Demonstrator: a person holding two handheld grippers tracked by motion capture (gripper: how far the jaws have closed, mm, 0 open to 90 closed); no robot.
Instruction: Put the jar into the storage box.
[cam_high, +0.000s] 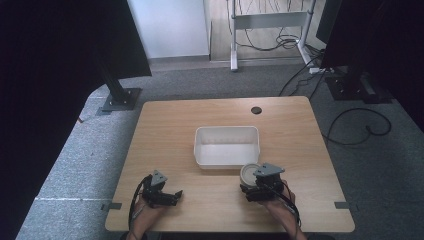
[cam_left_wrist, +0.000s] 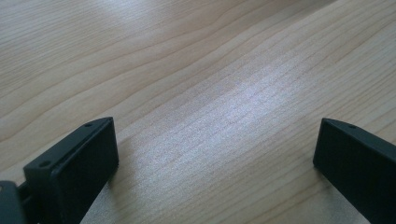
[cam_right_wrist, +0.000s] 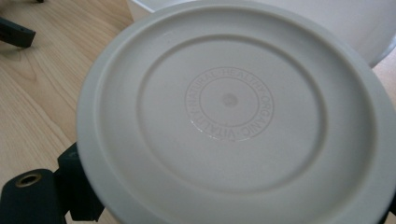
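Item: my right gripper (cam_high: 251, 186), jaws clamped, as far as the close view lets me judge, on the round white lid (cam_right_wrist: 233, 116), carried flat for placing, just short of the white bin (cam_high: 226, 145)'s near wall; my left gripper (cam_high: 170, 196) idles spread wide, left of the bin.

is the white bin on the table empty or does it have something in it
Empty. The high view shows the bin's bare white floor; the round lid sits outside it, at the right gripper.
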